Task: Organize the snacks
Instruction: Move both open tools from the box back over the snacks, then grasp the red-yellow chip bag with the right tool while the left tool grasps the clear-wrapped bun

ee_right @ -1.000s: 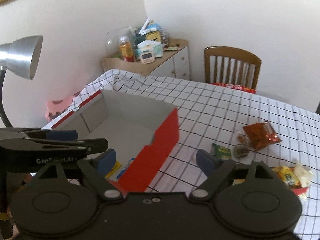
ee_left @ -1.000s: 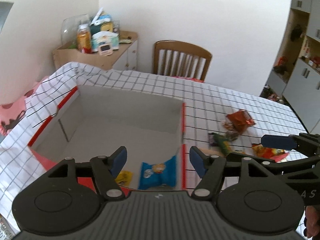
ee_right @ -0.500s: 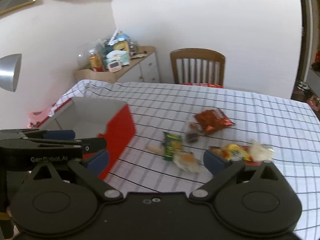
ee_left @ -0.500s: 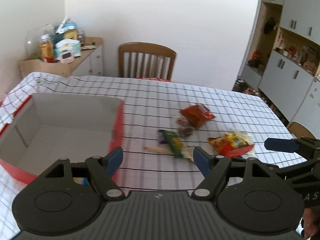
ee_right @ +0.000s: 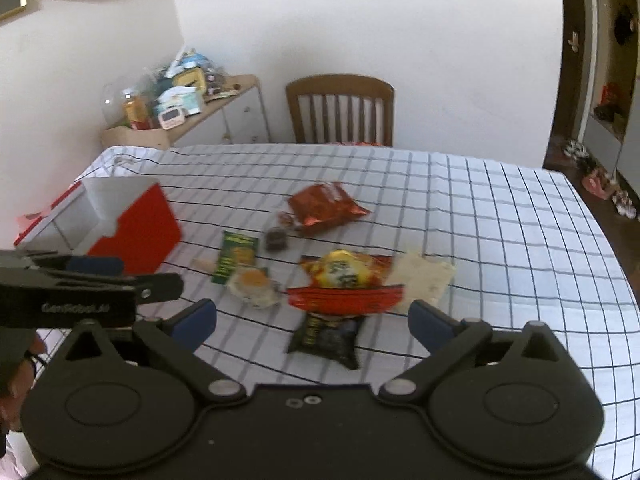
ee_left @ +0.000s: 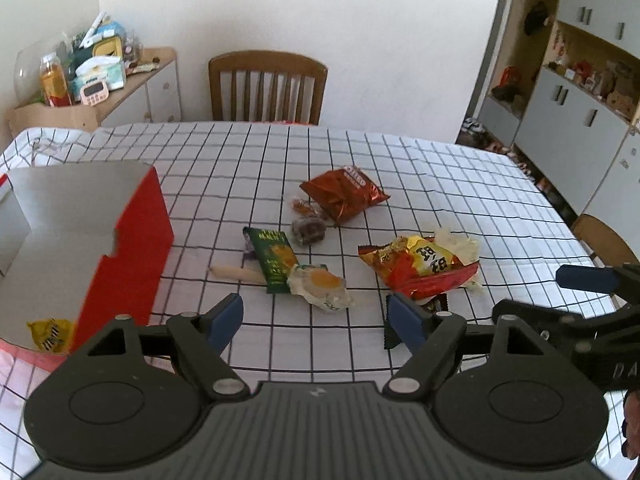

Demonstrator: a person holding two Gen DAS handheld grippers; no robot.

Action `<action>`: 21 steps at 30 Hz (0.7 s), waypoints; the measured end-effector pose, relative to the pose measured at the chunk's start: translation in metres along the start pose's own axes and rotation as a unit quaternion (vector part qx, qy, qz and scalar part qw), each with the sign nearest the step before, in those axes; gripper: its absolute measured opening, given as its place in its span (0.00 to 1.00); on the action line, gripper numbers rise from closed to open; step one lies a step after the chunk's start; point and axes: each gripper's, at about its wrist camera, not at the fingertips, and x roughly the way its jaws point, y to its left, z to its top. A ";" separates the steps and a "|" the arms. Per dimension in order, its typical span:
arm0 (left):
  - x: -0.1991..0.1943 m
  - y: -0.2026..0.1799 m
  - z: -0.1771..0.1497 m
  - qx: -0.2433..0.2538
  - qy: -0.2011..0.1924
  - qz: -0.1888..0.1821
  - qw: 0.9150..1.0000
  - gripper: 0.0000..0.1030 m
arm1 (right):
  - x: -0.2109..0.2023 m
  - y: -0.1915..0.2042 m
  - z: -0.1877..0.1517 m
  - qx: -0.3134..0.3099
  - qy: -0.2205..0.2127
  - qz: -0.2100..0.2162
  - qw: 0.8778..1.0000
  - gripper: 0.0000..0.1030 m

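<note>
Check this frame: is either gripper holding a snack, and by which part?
Nothing is held. The left gripper and right gripper are both open and empty above the snacks on the table.

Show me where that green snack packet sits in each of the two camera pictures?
Left wrist view: green snack packet lies center-left, just right of the red box.
Right wrist view: green snack packet lies left of center, lower right of the red box.
Shared landmark: wooden chair behind the table.
</note>
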 end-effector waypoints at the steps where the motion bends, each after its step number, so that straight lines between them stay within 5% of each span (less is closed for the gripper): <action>1: 0.004 -0.002 0.002 -0.004 0.003 0.003 1.000 0.78 | 0.003 -0.007 0.001 0.004 0.004 -0.001 1.000 0.98; 12: 0.063 -0.011 0.020 -0.006 0.045 0.033 0.998 0.78 | 0.054 -0.035 0.036 0.036 0.033 0.001 0.999 0.89; 21: 0.109 0.001 0.020 -0.035 0.097 0.011 0.995 0.74 | 0.111 -0.027 0.046 0.032 0.085 -0.011 0.996 0.76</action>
